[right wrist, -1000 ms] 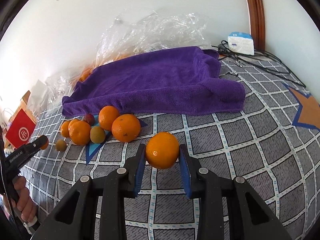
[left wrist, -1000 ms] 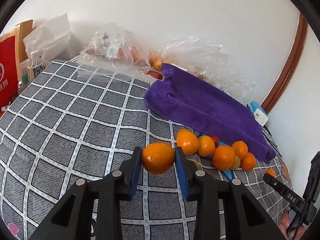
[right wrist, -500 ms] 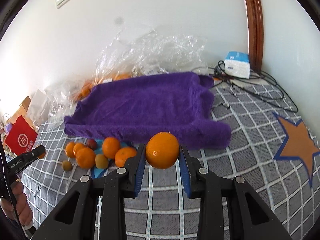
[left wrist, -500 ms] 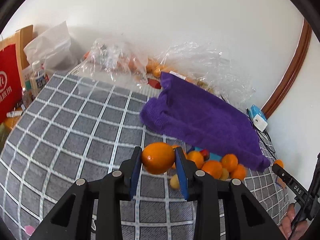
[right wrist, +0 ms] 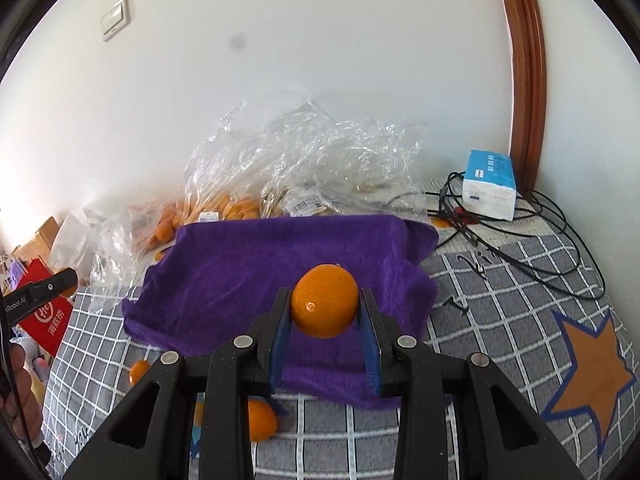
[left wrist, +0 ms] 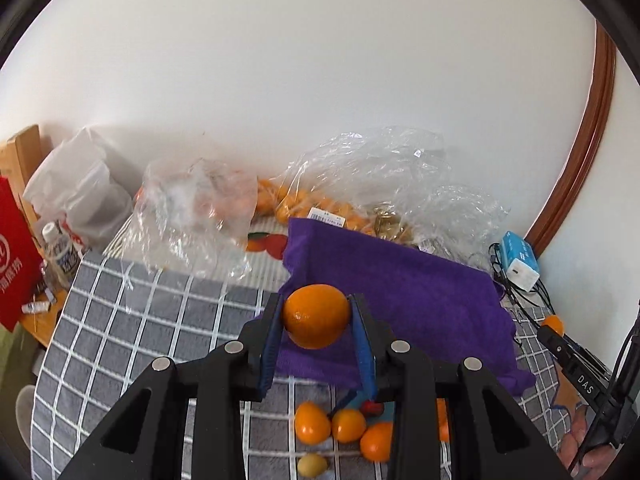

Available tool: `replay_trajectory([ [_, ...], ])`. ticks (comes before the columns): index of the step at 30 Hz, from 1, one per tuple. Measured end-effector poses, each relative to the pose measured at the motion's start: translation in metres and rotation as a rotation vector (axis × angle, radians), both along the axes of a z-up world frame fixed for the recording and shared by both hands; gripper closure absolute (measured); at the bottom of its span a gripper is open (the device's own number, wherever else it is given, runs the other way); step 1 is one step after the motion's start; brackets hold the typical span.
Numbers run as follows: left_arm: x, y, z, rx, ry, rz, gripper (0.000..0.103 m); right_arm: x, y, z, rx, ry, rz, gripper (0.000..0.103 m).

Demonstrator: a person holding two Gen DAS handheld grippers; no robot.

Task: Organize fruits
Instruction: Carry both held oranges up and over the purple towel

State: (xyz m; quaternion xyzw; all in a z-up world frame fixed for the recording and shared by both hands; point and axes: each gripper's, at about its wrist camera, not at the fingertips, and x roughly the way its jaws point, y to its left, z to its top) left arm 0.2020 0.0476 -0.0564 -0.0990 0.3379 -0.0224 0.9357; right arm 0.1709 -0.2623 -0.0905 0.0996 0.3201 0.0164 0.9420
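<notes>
Here, nearest each lens, both claws are full. The left claw (left wrist: 316, 322) has its blue pads closed on an orange (left wrist: 315, 315) across its widest part, held up in the air over the near hem of the purple towel (left wrist: 404, 304). The right claw (right wrist: 325, 318) grips a second orange (right wrist: 324, 306) the same way, also over the towel (right wrist: 256, 280).

I judge each fruit to be firm but yielding, moderately light, with a smooth, waxy rind that could roll out of a shallow pinch. The hold across the middle, pads on opposite sides, looks right; squeezing harder would bruise rather than secure.

Below the left claw, at about 6 o'clock in its view, loose fruit lies on the checked bedcover (left wrist: 132, 320): a cluster of oranges (left wrist: 344, 428), a small red fruit (left wrist: 370, 406) and a pale yellow fruit (left wrist: 312, 465). Lowering straight down there would knock them rolling.

Further out, the towel is soft and flat, with nothing visible on it, and probably the setting-down place; its pile should stop a round fruit from wandering. Its near edge is folded thick, so clearing that lip first seems wise.

Beyond, at 12 o'clock, crumpled plastic bags (right wrist: 304, 168) with more fruit crowd the towel's far edge against the wall. At 2 o'clock in the right view, black cables (right wrist: 532, 236) and a blue-and-white box (right wrist: 490, 188) close off that corner. At 9 o'clock in the left view the bedcover ends, with a red bag (left wrist: 14, 256) past the edge.
</notes>
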Motion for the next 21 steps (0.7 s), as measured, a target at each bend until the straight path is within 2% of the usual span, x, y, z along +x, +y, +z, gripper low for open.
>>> replay_trajectory([
  [9,0.053,-0.023,-0.007,0.018,0.016,-0.026,0.072,0.040,-0.004,0.000,-0.007,-0.004,-0.015,0.070],
  [12,0.067,-0.027,-0.013,0.002,0.028,-0.029,0.072,0.052,-0.005,-0.003,-0.012,0.005,-0.021,0.070],
  [21,0.098,-0.037,-0.040,0.001,0.080,-0.031,0.072,0.081,0.000,-0.027,-0.033,0.058,-0.019,0.070],
])
